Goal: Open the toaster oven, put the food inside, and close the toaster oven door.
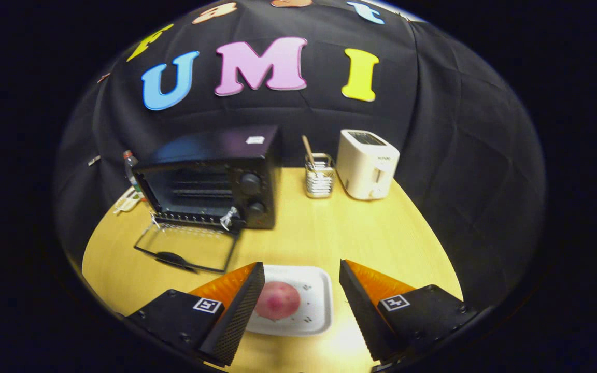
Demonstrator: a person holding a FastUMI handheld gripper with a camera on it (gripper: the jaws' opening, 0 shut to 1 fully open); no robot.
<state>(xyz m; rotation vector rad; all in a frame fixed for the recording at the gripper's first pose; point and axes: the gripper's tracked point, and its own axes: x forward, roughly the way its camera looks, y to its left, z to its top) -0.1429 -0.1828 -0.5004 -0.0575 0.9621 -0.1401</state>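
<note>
My gripper (301, 295) hangs wide open over the white tray (315, 300) at the table's near edge, the round pink food (278, 300) nearer one finger. It looks soft and light, so I'd pinch gently across its middle. The toaster oven (210, 176) stands at the far left, door down.

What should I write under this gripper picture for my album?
Open gripper over pink food on a white plate, toaster oven door open.

We see the black toaster oven (210, 176) at centre left, door (187, 248) folded down open; lower centre, a pink round food (276, 300) sits on a white tray (314, 305).
</note>
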